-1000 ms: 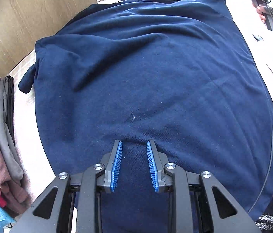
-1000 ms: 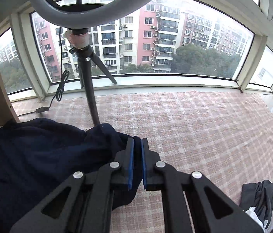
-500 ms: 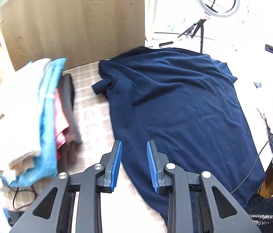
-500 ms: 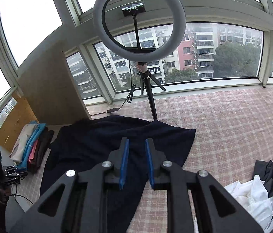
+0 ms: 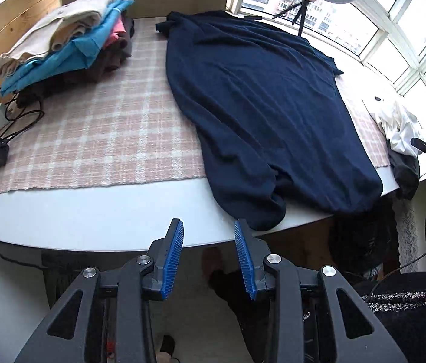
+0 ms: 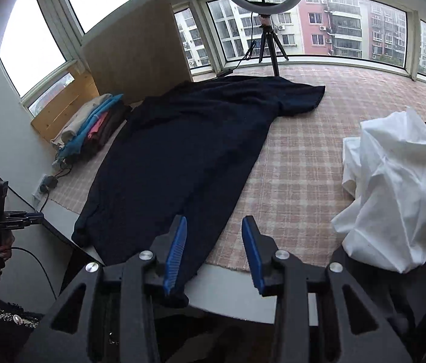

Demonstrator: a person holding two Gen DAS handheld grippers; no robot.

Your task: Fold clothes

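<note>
Navy garment (image 5: 261, 106) lies spread lengthwise on plaid-covered table (image 5: 92, 217), hem overhanging near edge; L gripper (image 5: 208, 257) and R gripper (image 6: 214, 252), both open/empty, hover before it, R nearer hem.

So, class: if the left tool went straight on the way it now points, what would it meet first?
Probably the white table edge, just ahead of the open left tool. The navy garment's hanging hem lies slightly right of that line. Depth is unclear.
</note>
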